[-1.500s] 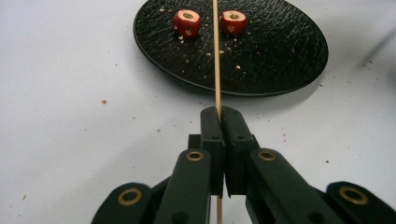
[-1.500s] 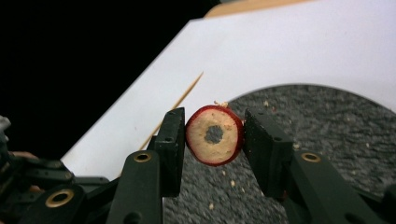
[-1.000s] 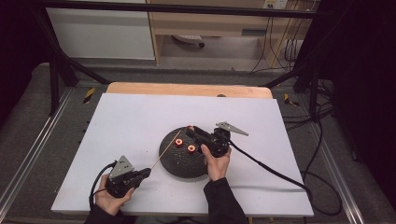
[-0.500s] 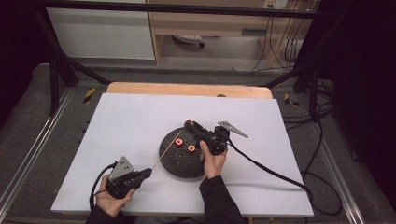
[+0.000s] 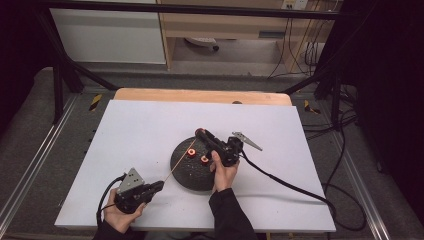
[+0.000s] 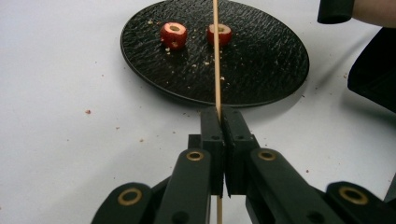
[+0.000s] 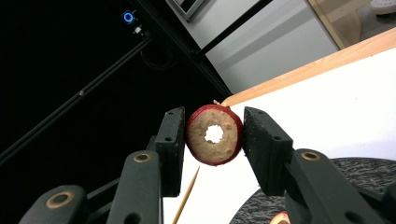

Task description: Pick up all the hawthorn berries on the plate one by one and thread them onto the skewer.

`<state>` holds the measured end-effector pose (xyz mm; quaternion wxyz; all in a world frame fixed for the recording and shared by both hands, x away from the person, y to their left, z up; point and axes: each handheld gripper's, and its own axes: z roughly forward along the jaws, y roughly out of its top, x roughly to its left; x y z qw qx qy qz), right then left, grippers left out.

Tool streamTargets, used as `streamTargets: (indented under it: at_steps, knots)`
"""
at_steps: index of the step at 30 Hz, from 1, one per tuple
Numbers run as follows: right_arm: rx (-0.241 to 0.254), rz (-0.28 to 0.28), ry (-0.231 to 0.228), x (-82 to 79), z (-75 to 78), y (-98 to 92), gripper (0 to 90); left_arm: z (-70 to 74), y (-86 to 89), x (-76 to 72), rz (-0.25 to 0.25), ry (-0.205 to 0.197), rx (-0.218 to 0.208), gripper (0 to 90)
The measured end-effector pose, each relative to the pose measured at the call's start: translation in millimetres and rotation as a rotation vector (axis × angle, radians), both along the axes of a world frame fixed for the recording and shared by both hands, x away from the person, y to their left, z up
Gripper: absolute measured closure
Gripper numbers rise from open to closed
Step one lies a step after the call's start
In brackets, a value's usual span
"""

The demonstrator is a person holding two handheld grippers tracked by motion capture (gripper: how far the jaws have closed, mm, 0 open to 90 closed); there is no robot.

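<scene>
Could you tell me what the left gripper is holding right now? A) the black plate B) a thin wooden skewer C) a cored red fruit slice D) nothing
B: the left gripper is shut on the thin wooden skewer, which runs out over the black plate.

L gripper [image 6: 218, 122] clamped on thin wooden skewer [image 6: 216, 60], aimed at round black textured plate [image 6: 271, 60].
Skewer runs up over plate's middle toward far rim; 2 red cored fruit slices [image 6: 173, 35] near far-left rim, approx. side by side; crumbs on white table [image 6: 60, 116].
</scene>
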<state>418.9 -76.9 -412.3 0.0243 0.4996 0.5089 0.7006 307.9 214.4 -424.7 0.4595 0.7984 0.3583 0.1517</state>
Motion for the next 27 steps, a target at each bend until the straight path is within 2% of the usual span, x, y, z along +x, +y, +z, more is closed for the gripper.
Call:
streamTargets:
  at_steps: [11, 27]
  knots:
    - [0.011, -0.007, -0.018, -0.6, -3.9, 2.5, 60.8, -0.6, -1.0, 0.2, 0.003, 0.006, -0.004, 88.0]
    - [0.025, -0.003, -0.013, -1.9, -9.7, 6.1, 60.8, -1.7, -4.1, 0.4, 0.014, 0.025, -0.021, 88.0]
